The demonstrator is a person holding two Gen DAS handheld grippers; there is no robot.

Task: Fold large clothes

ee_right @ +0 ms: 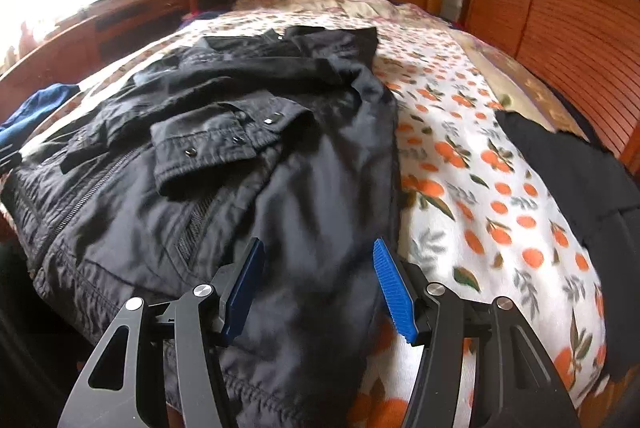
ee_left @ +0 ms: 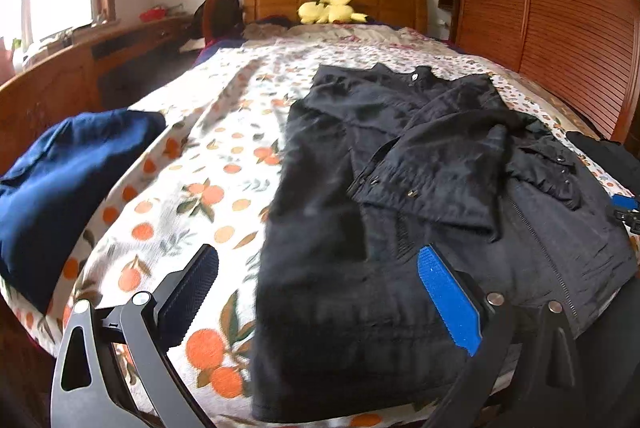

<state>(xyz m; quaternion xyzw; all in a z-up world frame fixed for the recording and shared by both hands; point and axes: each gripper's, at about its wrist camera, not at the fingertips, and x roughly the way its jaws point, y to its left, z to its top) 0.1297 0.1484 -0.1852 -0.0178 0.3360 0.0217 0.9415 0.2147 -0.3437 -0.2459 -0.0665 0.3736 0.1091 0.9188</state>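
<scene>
A black jacket (ee_left: 384, 188) lies on the bed, both sleeves folded in over its front and the zipper showing. It also shows in the right wrist view (ee_right: 240, 148). My left gripper (ee_left: 320, 268) is open and empty above the jacket's lower left edge near the hem. My right gripper (ee_right: 318, 264) is open and empty above the jacket's lower right side near the hem. The right gripper's tip shows at the far right of the left wrist view (ee_left: 626, 208).
The bed has an orange-print cover (ee_left: 200, 188). A folded navy garment (ee_left: 64, 188) lies at the left edge. Another black garment (ee_right: 580, 168) lies at the right. A yellow plush toy (ee_left: 330, 10) sits by the headboard. A slatted wooden wardrobe (ee_left: 560, 8) stands right.
</scene>
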